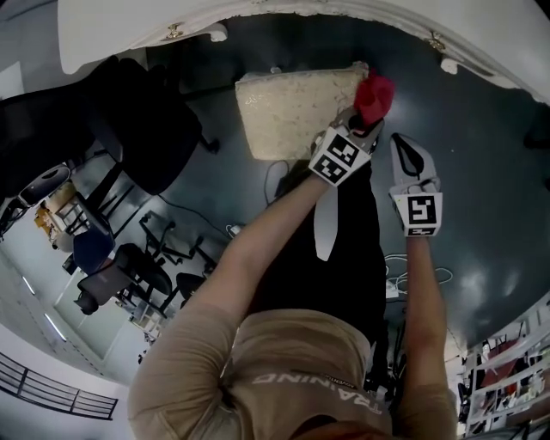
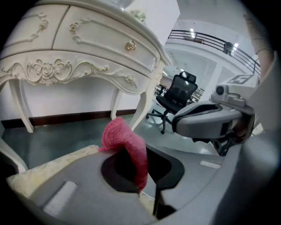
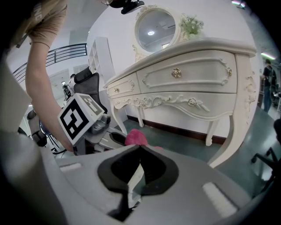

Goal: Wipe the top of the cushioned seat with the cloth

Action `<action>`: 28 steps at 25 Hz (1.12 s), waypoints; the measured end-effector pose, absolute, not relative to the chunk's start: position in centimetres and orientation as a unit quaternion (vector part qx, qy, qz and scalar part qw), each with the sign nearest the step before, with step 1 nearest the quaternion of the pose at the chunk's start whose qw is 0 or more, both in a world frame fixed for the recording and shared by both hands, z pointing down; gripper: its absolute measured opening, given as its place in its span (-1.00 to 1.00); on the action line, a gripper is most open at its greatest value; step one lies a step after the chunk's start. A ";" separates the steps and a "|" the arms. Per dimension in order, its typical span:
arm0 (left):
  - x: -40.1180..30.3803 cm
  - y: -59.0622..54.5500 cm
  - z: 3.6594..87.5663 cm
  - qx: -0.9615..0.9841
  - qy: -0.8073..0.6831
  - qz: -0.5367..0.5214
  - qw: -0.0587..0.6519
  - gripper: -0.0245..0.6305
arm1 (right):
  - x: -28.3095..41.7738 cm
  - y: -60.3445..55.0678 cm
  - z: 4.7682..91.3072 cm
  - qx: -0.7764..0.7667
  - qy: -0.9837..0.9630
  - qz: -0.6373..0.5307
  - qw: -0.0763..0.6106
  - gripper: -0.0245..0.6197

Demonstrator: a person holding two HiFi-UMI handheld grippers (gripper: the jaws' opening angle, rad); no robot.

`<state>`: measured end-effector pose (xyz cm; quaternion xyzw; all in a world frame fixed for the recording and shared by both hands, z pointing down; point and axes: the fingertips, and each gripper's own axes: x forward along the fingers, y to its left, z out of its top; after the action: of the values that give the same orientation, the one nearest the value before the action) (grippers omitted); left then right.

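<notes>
The cream cushioned seat [image 1: 292, 107] stands on the dark floor in front of me, and its edge shows in the left gripper view [image 2: 48, 165]. My left gripper [image 1: 365, 120] is shut on a red cloth [image 1: 375, 96] at the seat's far right corner. In the left gripper view the cloth [image 2: 127, 145] hangs bunched between the jaws of that gripper [image 2: 145, 182]. My right gripper [image 1: 406, 148] hovers just right of the seat, jaws shut and empty. The right gripper view shows its tips [image 3: 139, 149] meeting, with the cloth [image 3: 137, 137] beyond them.
A white ornate dressing table [image 1: 344, 13] [image 3: 189, 74] stands right behind the seat, its curved legs [image 2: 142, 103] close by. Black office chairs [image 1: 137, 120] [image 2: 178, 94] are off to the left. Cables [image 1: 404, 275] lie on the floor near my feet.
</notes>
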<state>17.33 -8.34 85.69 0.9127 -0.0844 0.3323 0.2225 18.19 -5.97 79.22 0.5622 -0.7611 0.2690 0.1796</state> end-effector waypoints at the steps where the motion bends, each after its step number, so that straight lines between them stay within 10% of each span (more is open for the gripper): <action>1: 17.0 -8.3 85.0 0.916 -0.082 0.324 0.223 -0.83 | 17.7 -6.1 79.0 0.561 -0.763 0.267 0.179 -0.91; 28: -23.3 -22.4 79.5 0.840 -0.394 0.287 0.238 -0.83 | -6.6 -14.6 77.0 0.425 -0.844 0.240 0.223 -0.91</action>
<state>-23.27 -22.45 79.48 0.8400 -0.3940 0.2872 0.2382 -6.61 -14.57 77.00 0.4247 -0.8438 0.2402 0.2235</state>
